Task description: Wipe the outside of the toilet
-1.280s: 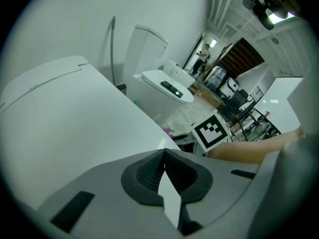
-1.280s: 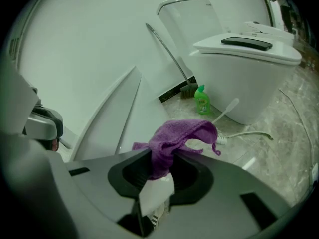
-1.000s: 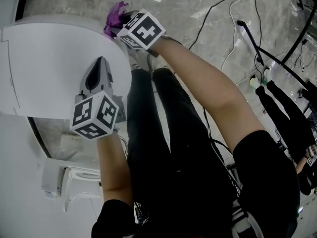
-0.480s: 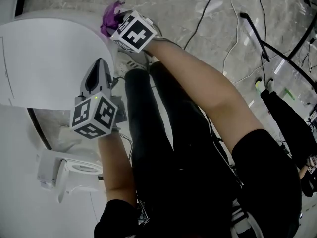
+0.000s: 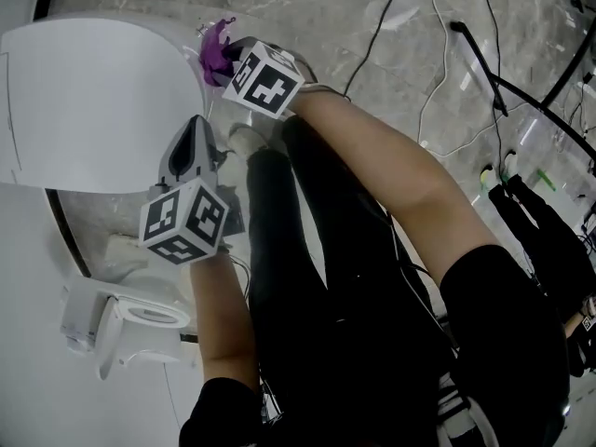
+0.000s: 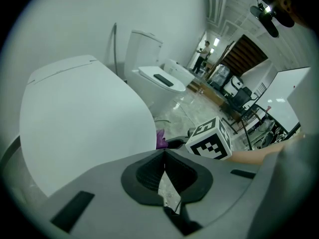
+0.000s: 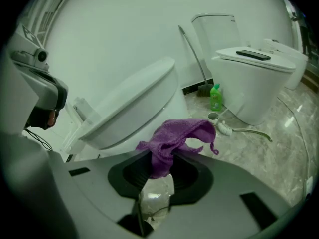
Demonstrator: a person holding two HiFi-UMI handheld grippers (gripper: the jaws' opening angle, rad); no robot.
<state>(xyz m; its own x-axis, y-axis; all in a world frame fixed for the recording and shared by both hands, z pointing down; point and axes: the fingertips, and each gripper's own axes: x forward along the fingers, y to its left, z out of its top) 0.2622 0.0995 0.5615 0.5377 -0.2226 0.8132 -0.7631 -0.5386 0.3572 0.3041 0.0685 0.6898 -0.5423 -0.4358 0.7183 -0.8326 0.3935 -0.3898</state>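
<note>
The toilet [image 5: 93, 101] stands on the stone floor with its white lid down, front end pointing at the person's legs. It is fixed, hard and glossy, so I judge it is not a thing to grip: its smooth outer shell only needs cloth pressed along it, and will feel slick under pressure. The purple cloth [image 7: 174, 136] is soft, light and floppy. The right gripper [image 7: 162, 166] has its jaws clenched on a bunched fold, the rest draping forward just beside the bowl's front rim; whether it touches the porcelain I cannot tell. A grip nearer the cloth's middle would probably leave less loose flap. The left gripper [image 6: 164, 156] has its jaws pressed together on nothing and hangs at the lid's near side edge. Beyond, a second toilet [image 7: 254, 78] stands by the wall, with a green bottle [image 7: 215, 97] on the floor between the two, and cables [image 5: 400, 17] trail across the floor.
</note>
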